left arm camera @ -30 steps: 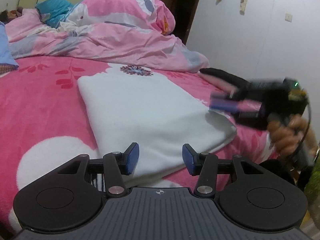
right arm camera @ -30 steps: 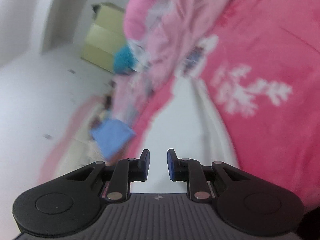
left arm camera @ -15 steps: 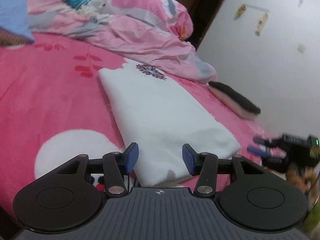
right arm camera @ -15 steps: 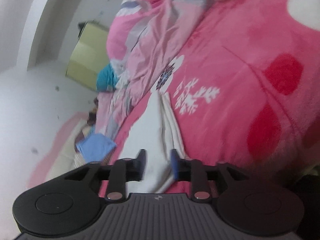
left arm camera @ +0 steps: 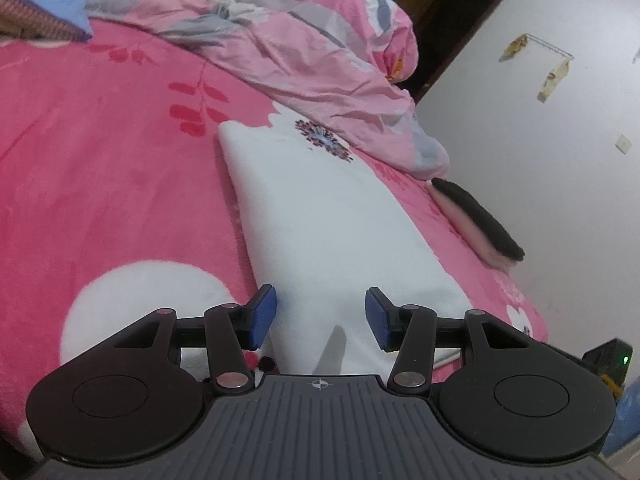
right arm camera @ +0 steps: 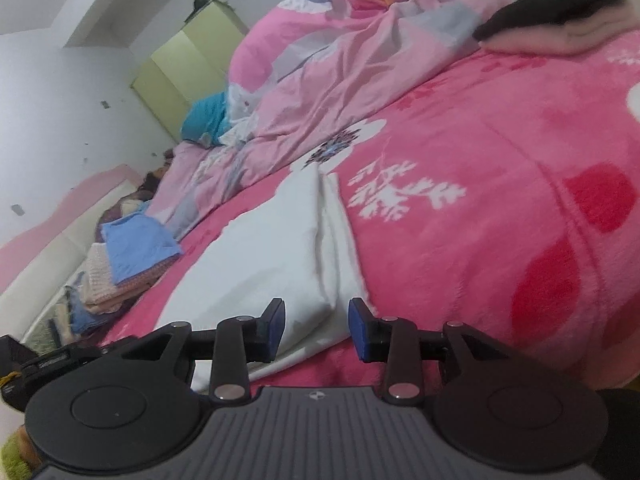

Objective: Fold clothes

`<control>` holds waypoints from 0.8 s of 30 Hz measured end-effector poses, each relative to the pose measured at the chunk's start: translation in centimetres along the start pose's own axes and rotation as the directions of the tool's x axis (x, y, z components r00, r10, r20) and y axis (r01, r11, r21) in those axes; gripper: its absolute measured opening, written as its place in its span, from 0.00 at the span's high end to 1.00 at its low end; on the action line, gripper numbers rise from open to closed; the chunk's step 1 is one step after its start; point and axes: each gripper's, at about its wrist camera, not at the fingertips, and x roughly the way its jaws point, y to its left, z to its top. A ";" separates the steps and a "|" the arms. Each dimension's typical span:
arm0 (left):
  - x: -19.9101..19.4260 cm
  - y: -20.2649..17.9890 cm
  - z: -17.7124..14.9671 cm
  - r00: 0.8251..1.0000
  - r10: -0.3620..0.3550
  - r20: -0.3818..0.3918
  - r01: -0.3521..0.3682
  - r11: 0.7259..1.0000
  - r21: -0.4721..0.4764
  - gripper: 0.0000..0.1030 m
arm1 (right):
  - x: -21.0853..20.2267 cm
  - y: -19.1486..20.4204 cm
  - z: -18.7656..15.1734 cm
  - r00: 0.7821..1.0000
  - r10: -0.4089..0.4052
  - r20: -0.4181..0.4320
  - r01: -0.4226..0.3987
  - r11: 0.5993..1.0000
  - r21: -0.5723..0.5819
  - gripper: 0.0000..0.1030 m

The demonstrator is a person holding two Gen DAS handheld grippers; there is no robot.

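— White garment (left arm camera: pixel 328 232) folded into a long strip near the bed's (left arm camera: pixel 100 184) near edge; shorter folds probably left.
— Tongs?
— Left tongs (left arm camera: pixel 316 314) released over its near end. Right tongs (right arm camera: pixel 316 330) just been opening, empty, framing the near corner.
— Room?
— Bare pink blanket both sides; crumpled duvet (left arm camera: pixel 312 48) beyond; folded stack (left arm camera: pixel 480 224) at far right edge.
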 end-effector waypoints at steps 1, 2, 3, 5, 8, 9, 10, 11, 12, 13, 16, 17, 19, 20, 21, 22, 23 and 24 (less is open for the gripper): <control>0.1 0.0 0.1 1.000 0.007 -0.005 -0.007 1.000 -0.003 0.53 | -0.1 0.0 -0.1 1.000 0.004 0.005 -0.004 1.000 -0.001 0.63; 0.3 0.0 0.1 1.000 0.014 -0.009 -0.014 1.000 0.000 0.53 | -0.3 0.2 -0.1 1.000 0.004 0.019 -0.004 1.000 -0.014 0.63; 0.4 0.0 0.2 1.000 0.021 -0.013 -0.021 1.000 0.003 0.53 | -0.6 0.3 -0.1 0.999 0.003 0.032 -0.002 1.000 -0.026 0.63; 0.7 -0.2 0.2 0.999 0.032 -0.020 -0.032 0.999 0.015 0.53 | -0.6 0.2 -0.1 0.999 0.011 0.035 -0.011 1.000 -0.020 0.63; 1.0 -0.5 0.3 0.999 0.049 -0.022 -0.049 0.998 0.028 0.53 | -0.1 -0.5 -0.3 0.999 0.034 0.016 -0.034 0.999 0.024 0.64; 1.0 -0.4 0.4 0.998 0.051 -0.022 -0.050 0.998 0.023 0.53 | 0.0 -0.6 -0.3 0.999 0.041 0.016 -0.042 0.999 0.030 0.64; 1.1 -0.4 0.4 0.998 0.052 -0.023 -0.052 0.998 0.018 0.53 | 0.0 -0.7 -0.3 0.999 0.047 0.017 -0.048 0.998 0.040 0.64; 1.2 -0.3 0.4 0.998 0.054 -0.023 -0.054 0.998 0.013 0.53 | 0.1 -0.8 -0.3 0.998 0.054 0.018 -0.054 0.997 0.050 0.64; 1.2 -0.2 0.5 0.998 0.056 -0.020 -0.056 0.998 0.007 0.53 | 0.1 -0.9 -0.3 0.998 0.060 0.020 -0.061 0.996 0.060 0.64; 1.3 -0.2 0.5 0.998 0.059 -0.018 -0.059 0.998 0.002 0.53 | 0.2 -1.0 -0.2 0.998 0.067 0.021 -0.069 0.995 0.069 0.64; 1.5 -0.2 0.6 0.998 0.067 -0.014 -0.067 0.998 -0.002 0.54 | 0.5 -1.2 0.0 0.996 0.081 0.019 -0.083 0.992 0.099 0.65; 1.6 -0.3 0.6 0.997 0.070 -0.013 -0.070 0.998 0.002 0.54 | 0.5 -1.3 0.1 0.996 0.089 0.019 -0.091 0.990 0.110 0.67; 1.7 -0.4 0.7 0.997 0.077 -0.013 -0.077 0.997 0.009 0.54 | 0.4 -1.2 0.3 0.996 0.090 0.016 -0.091 0.990 0.112 0.71; 1.7 -0.4 0.7 0.997 0.079 -0.013 -0.078 0.997 0.013 0.54 | 0.3 -1.2 0.3 0.996 0.089 0.016 -0.090 0.990 0.109 0.74; 1.7 -0.4 0.7 0.997 0.080 -0.013 -0.080 0.997 0.014 0.54 | 0.2 -1.1 0.3 0.996 0.088 0.015 -0.089 0.990 0.106 0.75; 1.6 -0.4 0.7 0.997 0.081 -0.012 -0.081 0.997 0.015 0.54 | 0.1 -1.0 0.3 0.996 0.090 0.017 -0.091 0.990 0.103 0.76; 1.6 -0.4 0.6 0.997 0.081 -0.012 -0.081 0.997 0.014 0.54 | 0.0 -0.9 0.3 0.996 0.092 0.018 -0.093 0.991 0.100 0.76; 1.6 -0.4 0.6 0.997 0.082 -0.011 -0.081 0.997 0.013 0.54 | 0.0 -0.8 0.3 0.995 0.094 0.016 -0.095 0.991 0.096 0.76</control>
